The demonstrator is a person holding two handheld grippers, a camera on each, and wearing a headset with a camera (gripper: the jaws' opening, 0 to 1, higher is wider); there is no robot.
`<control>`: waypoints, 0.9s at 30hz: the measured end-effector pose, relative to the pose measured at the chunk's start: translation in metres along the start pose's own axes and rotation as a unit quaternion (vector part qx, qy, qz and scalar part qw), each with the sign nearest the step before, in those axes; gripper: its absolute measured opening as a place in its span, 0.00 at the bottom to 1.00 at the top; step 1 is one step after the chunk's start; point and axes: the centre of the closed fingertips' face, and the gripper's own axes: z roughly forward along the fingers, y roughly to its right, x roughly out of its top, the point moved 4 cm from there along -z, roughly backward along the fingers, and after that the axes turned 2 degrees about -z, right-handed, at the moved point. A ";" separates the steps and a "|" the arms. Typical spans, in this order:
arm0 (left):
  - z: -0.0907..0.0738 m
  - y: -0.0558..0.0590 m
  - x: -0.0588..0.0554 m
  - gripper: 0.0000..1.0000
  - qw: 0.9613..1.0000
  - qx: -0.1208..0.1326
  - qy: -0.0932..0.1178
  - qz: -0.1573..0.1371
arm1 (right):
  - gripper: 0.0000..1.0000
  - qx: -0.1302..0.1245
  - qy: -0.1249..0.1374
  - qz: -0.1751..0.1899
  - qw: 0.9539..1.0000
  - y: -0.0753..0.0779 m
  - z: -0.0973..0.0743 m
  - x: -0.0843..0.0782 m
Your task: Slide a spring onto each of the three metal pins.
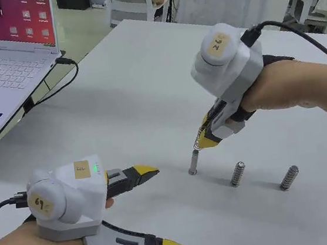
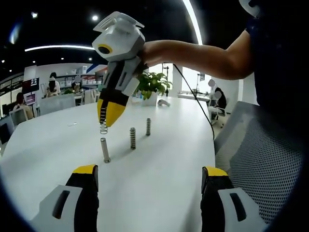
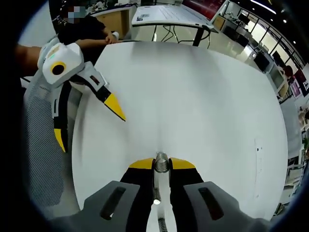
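Three metal pins stand in a row on the white table (image 1: 124, 91). The left pin (image 1: 193, 161) (image 2: 104, 150) is bare. The middle pin (image 1: 237, 174) (image 2: 132, 137) and the right pin (image 1: 289, 177) (image 2: 148, 126) each wear a spring. My right gripper (image 1: 203, 140) (image 2: 107, 121) (image 3: 162, 163) is shut on a spring (image 2: 103, 121) (image 3: 162, 163), which hangs just above the bare pin's top. My left gripper (image 1: 162, 211) (image 2: 147, 176) rests open near the table's front left, with nothing between its yellow fingertips (image 1: 147, 171).
An open laptop (image 1: 3, 64) with a black cable (image 1: 59, 87) sits at the far left. Chairs (image 1: 215, 4) and desks stand beyond the table's far edge. A potted plant (image 2: 152, 87) stands at the table's far end in the left gripper view.
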 end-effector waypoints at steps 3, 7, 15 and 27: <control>0.000 0.001 -0.001 0.85 1.000 -0.002 -0.003 0.002 | 0.09 0.001 -0.005 0.002 1.000 0.003 0.003 -0.001; -0.001 0.001 0.000 0.86 1.000 -0.002 -0.002 0.004 | 0.09 0.005 -0.008 0.004 1.000 0.006 0.008 -0.002; -0.001 0.001 0.002 0.85 1.000 -0.002 0.001 0.004 | 0.09 0.011 -0.011 0.008 1.000 0.007 0.011 -0.003; -0.004 0.001 -0.001 0.84 1.000 0.000 -0.002 0.003 | 0.09 0.018 -0.018 0.011 1.000 0.007 0.019 -0.004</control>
